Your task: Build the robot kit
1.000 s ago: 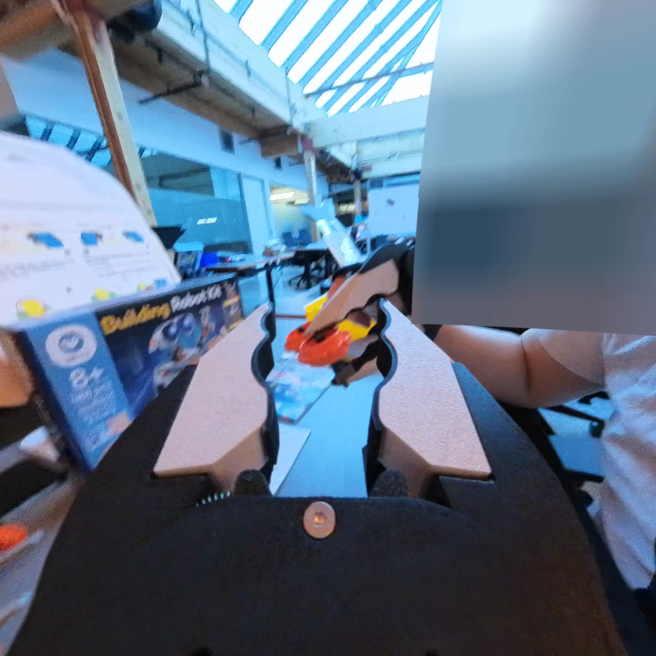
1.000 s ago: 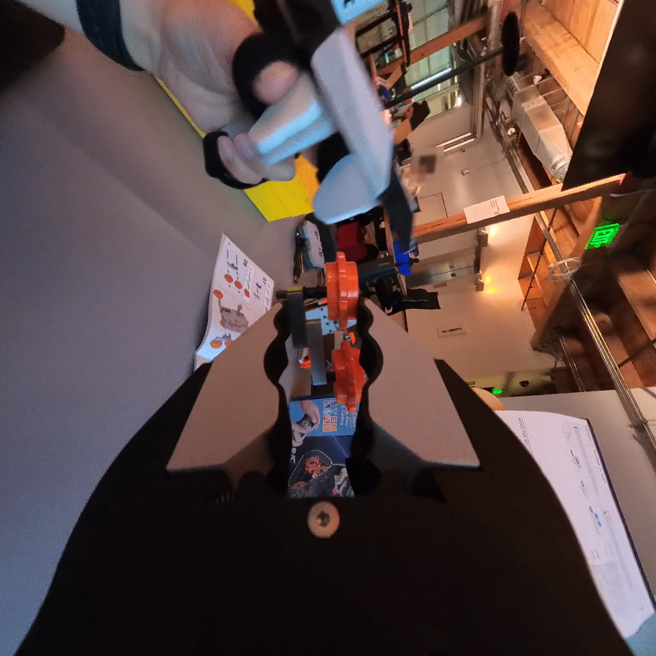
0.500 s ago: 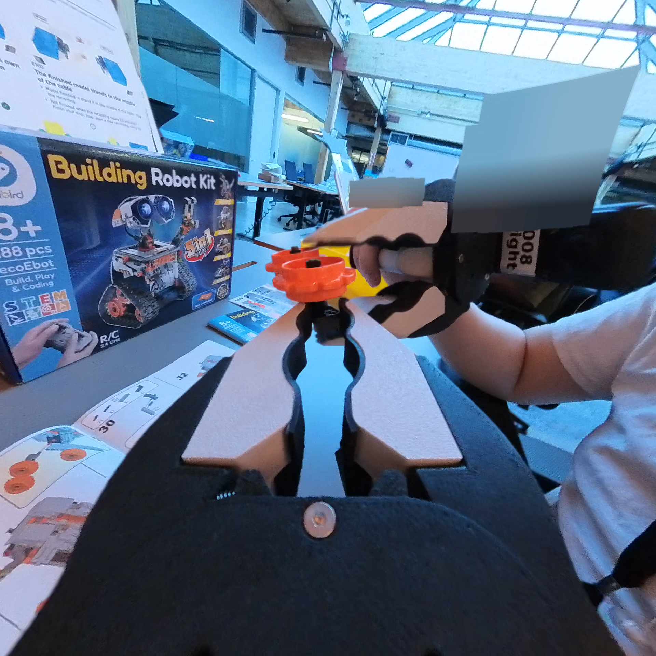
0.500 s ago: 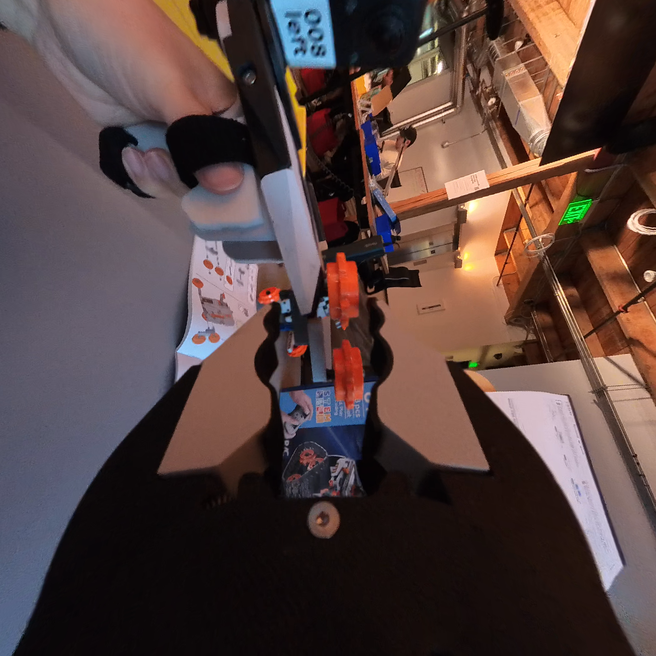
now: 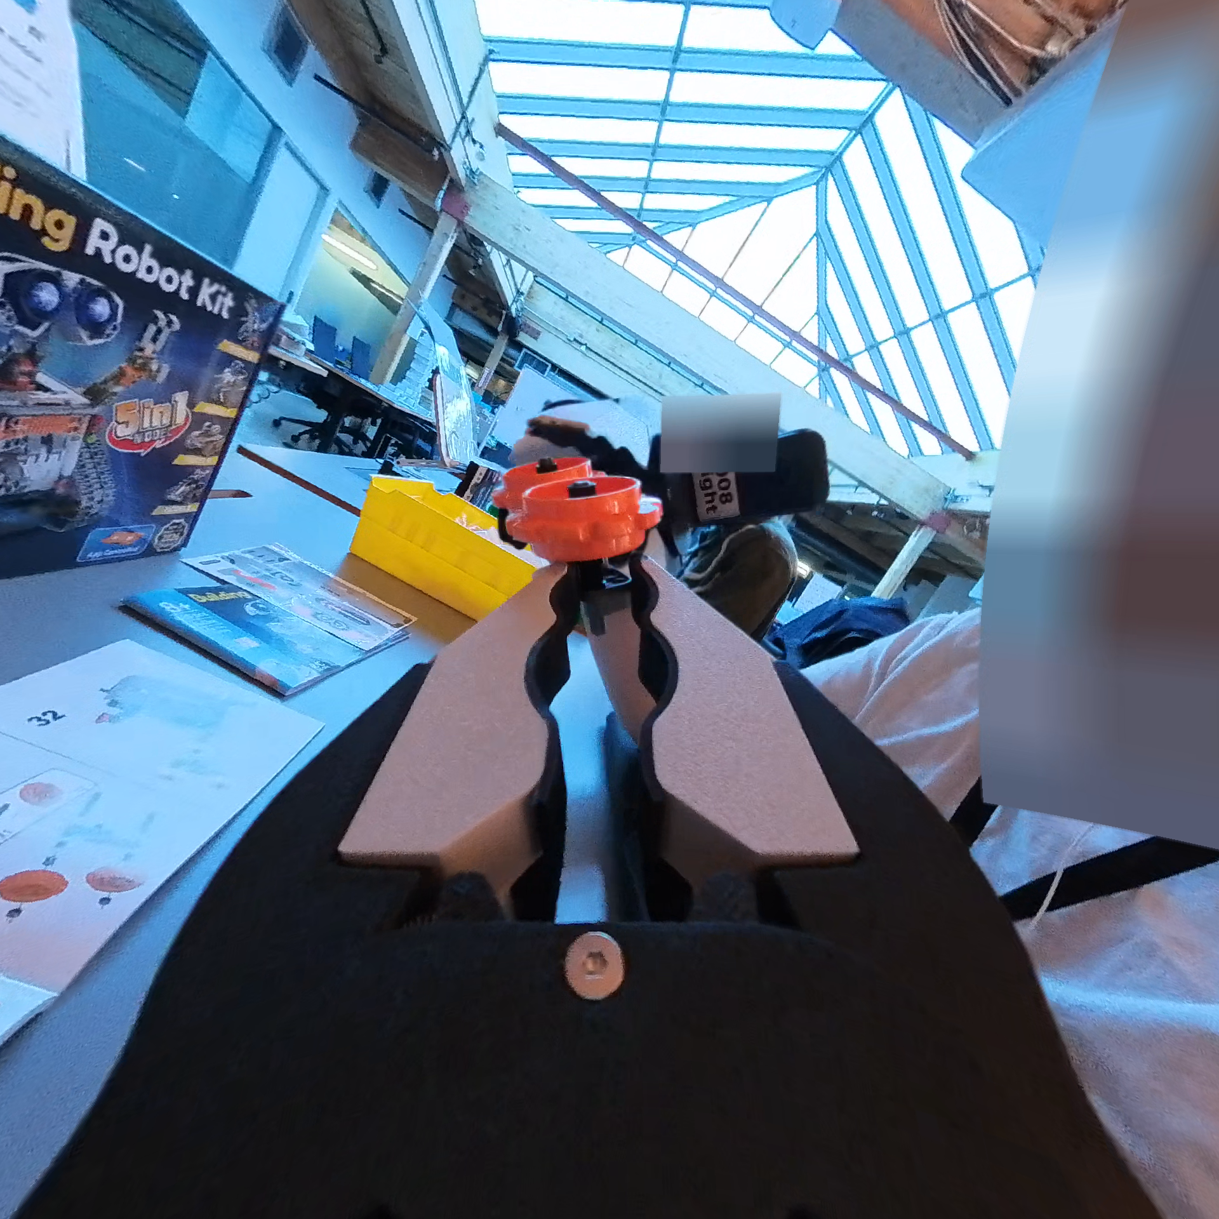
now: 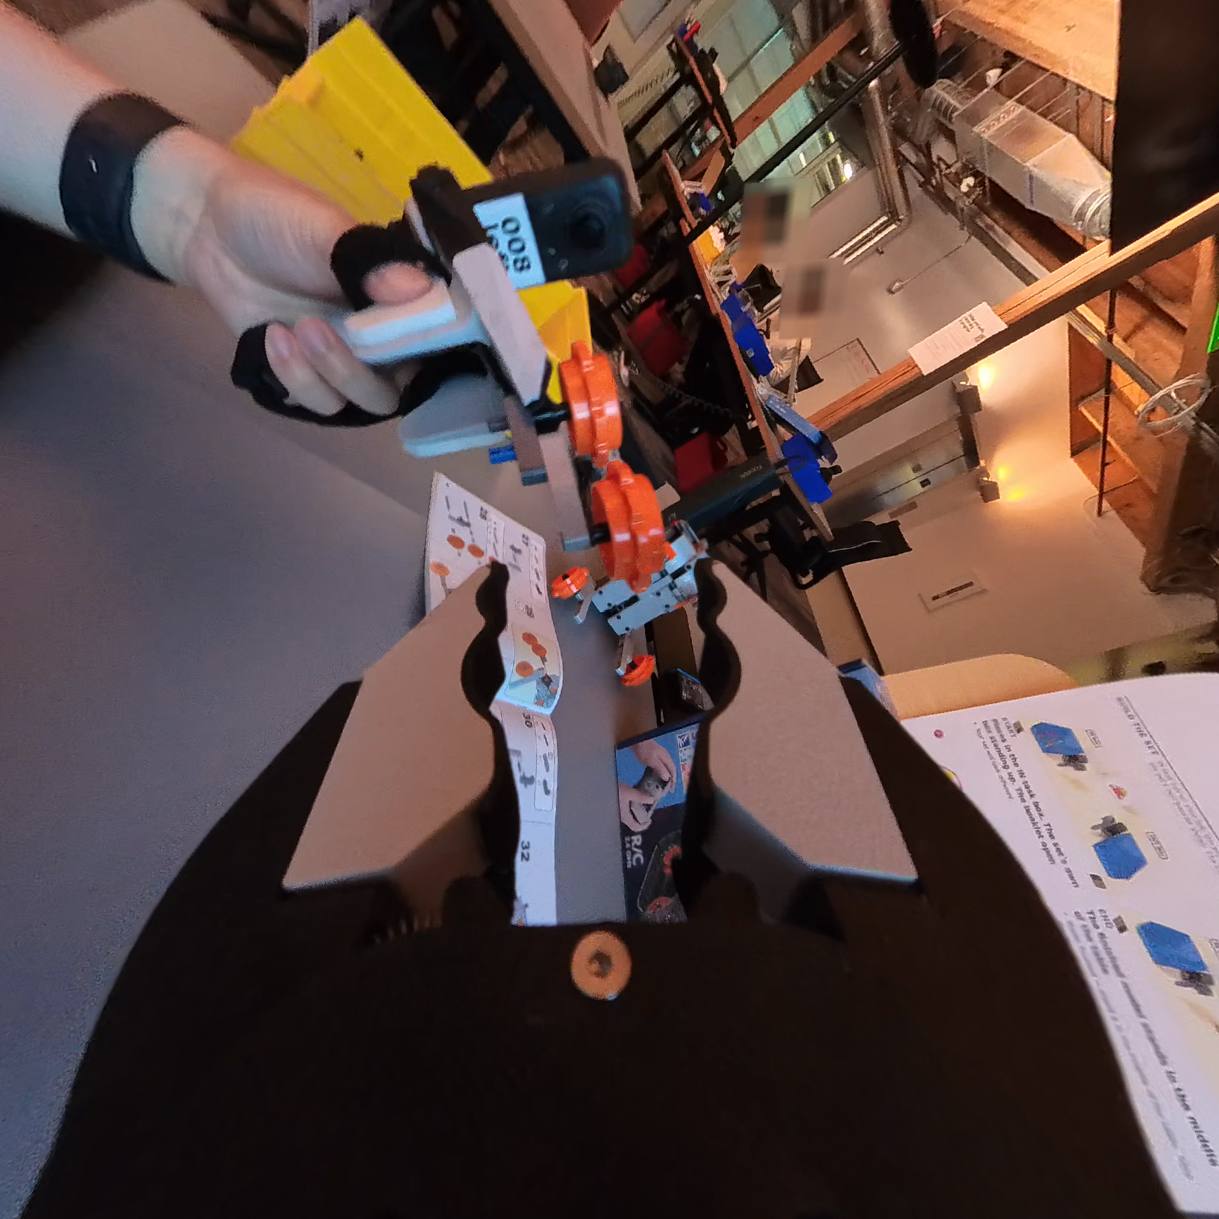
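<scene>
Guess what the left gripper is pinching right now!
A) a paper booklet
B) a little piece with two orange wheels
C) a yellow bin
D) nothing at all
B: the left gripper is closed on the dark stem of the small two-wheeled orange piece, held up above the table, while the right gripper is open and empty.

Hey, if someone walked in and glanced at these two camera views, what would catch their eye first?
Probably the two bright orange gear wheels on a small grey beam, pinched at the tips of the left gripper and held up above the grey table. The right gripper hangs open and empty facing them, with a partly built grey and orange model lying on the table beyond its fingers. A yellow bin stands out behind the gears.
</scene>
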{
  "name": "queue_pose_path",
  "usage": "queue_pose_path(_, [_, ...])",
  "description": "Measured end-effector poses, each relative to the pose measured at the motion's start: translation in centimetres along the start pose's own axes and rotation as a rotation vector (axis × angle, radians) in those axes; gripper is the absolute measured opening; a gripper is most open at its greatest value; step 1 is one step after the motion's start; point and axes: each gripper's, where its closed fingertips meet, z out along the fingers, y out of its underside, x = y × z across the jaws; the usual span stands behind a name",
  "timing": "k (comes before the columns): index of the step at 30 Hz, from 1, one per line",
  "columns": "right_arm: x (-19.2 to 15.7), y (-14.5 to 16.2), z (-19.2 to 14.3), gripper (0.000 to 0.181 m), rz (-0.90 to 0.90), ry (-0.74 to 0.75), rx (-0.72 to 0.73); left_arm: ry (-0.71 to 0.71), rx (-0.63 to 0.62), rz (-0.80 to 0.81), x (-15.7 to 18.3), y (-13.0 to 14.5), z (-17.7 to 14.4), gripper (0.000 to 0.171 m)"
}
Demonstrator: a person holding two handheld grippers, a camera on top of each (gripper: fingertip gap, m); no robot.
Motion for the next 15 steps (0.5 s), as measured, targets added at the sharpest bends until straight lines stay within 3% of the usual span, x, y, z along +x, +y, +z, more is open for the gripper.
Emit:
queue_pose_path(5, [-0.4,-0.7,0.2,0.046,-0.011,-0.007,0.039,0.049,-0.018,-0.015,0.6,0.4,0.2,0.013])
queue_pose_path(7, [-0.3,-0.8,0.0,0.033,-0.030,0.006,0.040,0.049,-0.019,-0.028,0.4,0.6,0.3,0.013])
queue_pose_path(15, [-0.2,-1.0,-0.2,0.031,-0.013,0.006,0.065,0.069,-0.016,-0.053,0.7,0.6,0.4,0.013])
